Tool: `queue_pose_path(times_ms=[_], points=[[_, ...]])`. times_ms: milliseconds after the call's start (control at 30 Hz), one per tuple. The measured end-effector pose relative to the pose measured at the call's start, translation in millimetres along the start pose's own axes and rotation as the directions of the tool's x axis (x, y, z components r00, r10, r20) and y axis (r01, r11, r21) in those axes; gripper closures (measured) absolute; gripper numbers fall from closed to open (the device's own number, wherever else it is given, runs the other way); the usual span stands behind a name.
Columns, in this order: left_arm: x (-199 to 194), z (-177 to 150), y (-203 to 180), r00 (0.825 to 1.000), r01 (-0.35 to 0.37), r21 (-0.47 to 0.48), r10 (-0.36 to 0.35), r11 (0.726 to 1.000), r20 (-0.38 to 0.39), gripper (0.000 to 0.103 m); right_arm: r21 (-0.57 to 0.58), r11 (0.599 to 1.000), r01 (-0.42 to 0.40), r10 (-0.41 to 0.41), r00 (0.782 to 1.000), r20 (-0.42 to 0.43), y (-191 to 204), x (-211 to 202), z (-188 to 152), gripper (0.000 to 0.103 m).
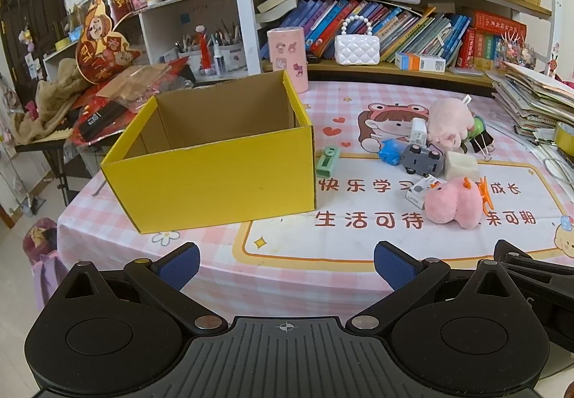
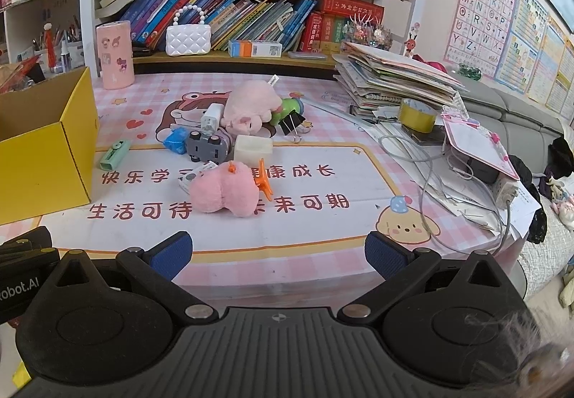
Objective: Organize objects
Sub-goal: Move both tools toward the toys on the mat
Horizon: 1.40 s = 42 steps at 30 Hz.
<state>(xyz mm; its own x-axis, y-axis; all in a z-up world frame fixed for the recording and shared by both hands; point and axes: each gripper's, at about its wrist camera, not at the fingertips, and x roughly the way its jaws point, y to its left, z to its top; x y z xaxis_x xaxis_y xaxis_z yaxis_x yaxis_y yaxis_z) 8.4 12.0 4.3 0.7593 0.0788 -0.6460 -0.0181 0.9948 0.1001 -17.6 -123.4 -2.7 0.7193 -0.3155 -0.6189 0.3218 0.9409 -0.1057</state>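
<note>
Both tongs hover low at the near edge of the table (image 1: 358, 247), level and pointing across it, side by side. The left tongs (image 1: 286, 263) and the right tongs (image 2: 279, 254) are each spread wide and hold nothing. The yellow box (image 1: 215, 179), open-topped and seemingly bare inside, stands ahead and slightly left of the left tongs. The pile of small things lies ahead and right of the left tongs but ahead and only slightly left of the right ones, so the right hand looks nearer. Closest is the pink plush (image 2: 222, 190), its long side running crosswise to the right fingers; behind it sit a gray toy car (image 2: 208, 145) and 1 white block (image 2: 253, 147).
</note>
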Motion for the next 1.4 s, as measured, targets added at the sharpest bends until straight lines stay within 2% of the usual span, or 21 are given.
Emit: queue_pose_path(times_ms=[733, 1400], points=[[10, 2, 6, 0.999, -0.015, -0.027, 0.014, 1.000, -0.033, 0.000, -0.031, 0.999, -0.023, 0.023, 0.999, -0.024, 7, 10, 4, 0.000], [38, 20, -22, 0.996, -0.020, -0.059, 0.015, 0.998, -0.089, 0.000, -0.050, 0.997, -0.053, 0.050, 0.997, -0.061, -13, 52, 28, 0.000]])
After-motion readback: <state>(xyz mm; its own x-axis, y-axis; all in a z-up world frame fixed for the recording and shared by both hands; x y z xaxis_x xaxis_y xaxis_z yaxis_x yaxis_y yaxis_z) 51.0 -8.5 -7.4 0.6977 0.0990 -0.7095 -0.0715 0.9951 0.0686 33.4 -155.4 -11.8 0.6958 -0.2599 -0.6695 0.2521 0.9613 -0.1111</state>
